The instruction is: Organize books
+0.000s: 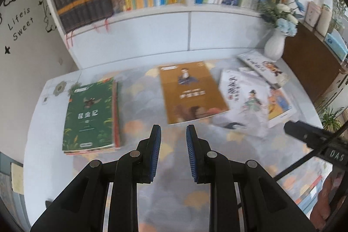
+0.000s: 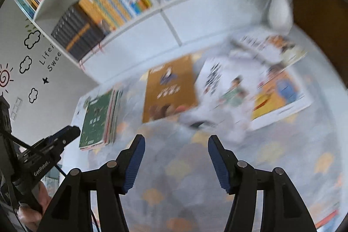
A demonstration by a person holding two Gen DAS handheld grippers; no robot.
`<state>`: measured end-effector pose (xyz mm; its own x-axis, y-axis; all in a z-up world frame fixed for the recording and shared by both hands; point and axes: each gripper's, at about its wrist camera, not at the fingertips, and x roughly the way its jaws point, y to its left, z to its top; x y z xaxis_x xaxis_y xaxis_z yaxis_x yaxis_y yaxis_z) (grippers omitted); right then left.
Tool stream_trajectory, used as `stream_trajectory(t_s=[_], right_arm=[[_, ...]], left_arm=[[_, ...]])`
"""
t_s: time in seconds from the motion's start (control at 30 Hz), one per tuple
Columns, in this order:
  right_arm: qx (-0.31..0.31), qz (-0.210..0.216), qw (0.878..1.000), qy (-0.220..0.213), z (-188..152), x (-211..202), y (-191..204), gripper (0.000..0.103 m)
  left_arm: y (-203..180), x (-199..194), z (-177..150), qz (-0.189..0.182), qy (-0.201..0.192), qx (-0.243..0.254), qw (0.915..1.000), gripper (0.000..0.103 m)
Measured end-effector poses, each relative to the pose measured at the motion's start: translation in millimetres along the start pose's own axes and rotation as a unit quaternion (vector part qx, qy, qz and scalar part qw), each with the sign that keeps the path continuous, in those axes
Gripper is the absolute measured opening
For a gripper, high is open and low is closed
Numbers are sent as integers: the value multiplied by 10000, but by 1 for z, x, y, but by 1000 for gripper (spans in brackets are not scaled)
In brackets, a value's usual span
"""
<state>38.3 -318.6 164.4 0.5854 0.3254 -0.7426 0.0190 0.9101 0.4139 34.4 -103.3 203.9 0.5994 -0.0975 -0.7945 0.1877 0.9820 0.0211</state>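
Books lie scattered on the table (image 1: 139, 101): green book (image 1: 90, 114), brown book (image 1: 191, 90); left gripper (image 1: 173, 153) narrowly parted, right gripper (image 2: 176, 164) wide, both empty.

Stack (image 1: 91, 116) left on table (image 1: 39, 114); book (image 1: 191, 90) center; overlapping books (image 1: 256, 97) right; shelf (image 1: 187, 34) behind; vase (image 1: 274, 46) back-right.

A green-covered book (image 1: 91, 114) is seen lying flat, face up, atop a neat stack at the left of the patterned tabletop, while an ochre-covered book (image 1: 191, 91) is laid flat near the middle, well apart from it. To the right, a white illustrated book (image 1: 243, 99) is overlapped at its edge by the ochre one and is spread loosely over two more books (image 1: 280, 105), all face up and askew.
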Motion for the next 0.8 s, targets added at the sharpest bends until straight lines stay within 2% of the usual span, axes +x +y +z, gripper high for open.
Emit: stream_trajectory(t_s=[0.17,0.37,0.53,0.67,0.8], right_arm=[[-276,-247,9989,-290,11,-39,-29,59],[-384,-261,9985,-274,17,-55,-60,59],[-522,-264,9978,-312,31,-56,-72,59],[-509,-195,9982,-236,42,-42,-79,63],[-546,-134,9984,-51,51,-18,-84,64]], left_arm=[[-47,-10,3,-35,-103,17,9999,22],[-87,-9,2,123,-218,132,9996,22],[-86,2,5,39,-132,-140,9998,28],[-72,21,7,30,53,-461,9989,48],[-60,50,8,156,279,-510,9982,49]])
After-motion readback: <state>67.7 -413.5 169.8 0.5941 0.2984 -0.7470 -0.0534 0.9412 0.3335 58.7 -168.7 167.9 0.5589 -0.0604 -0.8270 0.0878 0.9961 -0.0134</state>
